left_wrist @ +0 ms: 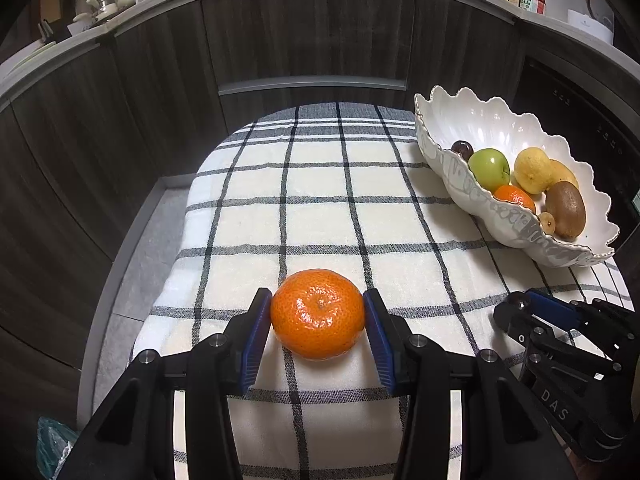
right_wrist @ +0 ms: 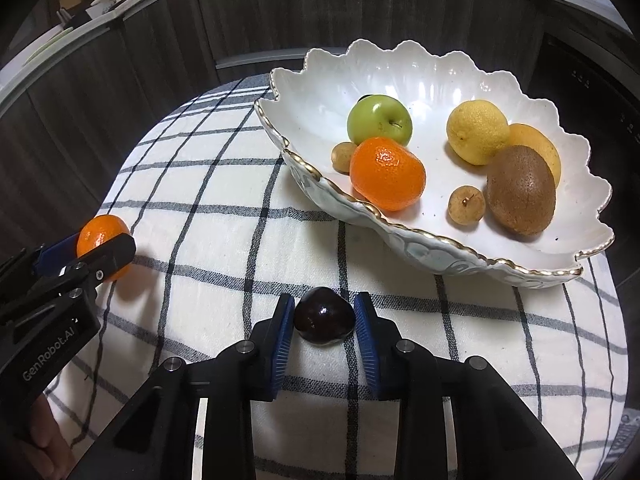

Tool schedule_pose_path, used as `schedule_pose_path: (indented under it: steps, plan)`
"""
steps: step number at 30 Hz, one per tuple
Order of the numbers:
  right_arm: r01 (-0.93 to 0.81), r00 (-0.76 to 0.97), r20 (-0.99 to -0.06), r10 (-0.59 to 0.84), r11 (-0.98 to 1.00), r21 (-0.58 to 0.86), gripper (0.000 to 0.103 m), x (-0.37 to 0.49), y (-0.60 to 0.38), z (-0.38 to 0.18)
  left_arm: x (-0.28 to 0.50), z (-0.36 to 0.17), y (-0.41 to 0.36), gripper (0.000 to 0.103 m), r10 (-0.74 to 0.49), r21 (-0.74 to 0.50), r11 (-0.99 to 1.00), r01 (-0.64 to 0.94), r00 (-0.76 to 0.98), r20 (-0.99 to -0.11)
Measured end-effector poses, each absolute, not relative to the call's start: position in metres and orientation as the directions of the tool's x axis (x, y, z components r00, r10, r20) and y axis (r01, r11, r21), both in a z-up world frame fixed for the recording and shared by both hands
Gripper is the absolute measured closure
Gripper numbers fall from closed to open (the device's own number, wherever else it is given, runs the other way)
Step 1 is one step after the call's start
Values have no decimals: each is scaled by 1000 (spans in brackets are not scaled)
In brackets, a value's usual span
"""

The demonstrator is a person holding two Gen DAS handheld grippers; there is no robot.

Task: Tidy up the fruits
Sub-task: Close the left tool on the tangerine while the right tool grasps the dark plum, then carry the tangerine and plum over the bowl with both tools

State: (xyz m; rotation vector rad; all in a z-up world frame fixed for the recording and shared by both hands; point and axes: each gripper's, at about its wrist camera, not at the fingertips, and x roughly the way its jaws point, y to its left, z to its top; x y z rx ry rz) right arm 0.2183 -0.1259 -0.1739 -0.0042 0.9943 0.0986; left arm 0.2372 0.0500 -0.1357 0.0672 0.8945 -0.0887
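Fruits are being gathered into the white bowl (right_wrist: 440, 80), and two of them are being gripped outside it on the checked cloth (right_wrist: 224, 184). A small dark fruit (right_wrist: 324, 321), maybe a plum, is being squeezed by the right gripper (right_wrist: 324, 322); the blue pads (right_wrist: 285, 328) are being pressed on its two sides, and it is sitting right at the tips. A mandarin (left_wrist: 318, 314) is being clamped the same way by the left gripper (left_wrist: 318, 316), with a pad on each side and its stem spot facing up.

The bowl is being seen up and to the right of both grippers. It is close to the right gripper, just past the dark fruit, while the mandarin is being held well apart from it on the left part of the cloth. So the right hand is judged to be the nearer one, and its path to the bowl is short: up over the wavy near rim (right_wrist: 360, 206).

Inside the bowl a green apple (right_wrist: 379, 119), another mandarin (right_wrist: 387, 174), a lemon (right_wrist: 477, 131) and a kiwi (right_wrist: 521, 190) are being kept. Bare room is showing near the front middle.
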Motion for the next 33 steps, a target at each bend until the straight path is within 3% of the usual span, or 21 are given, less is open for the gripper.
schedule_pose_path:
  steps: [14, 33]
  plan:
    - [-123, 587, -802, 116, 991, 54, 71, 199, -121, -139, 231, -119, 40, 57, -69, 22, 991, 131, 645, -761]
    - [-58, 683, -725, 89, 996, 68, 71, 198, -176, -76, 244, -54, -18, 57, -152, 17, 975, 223, 717, -681]
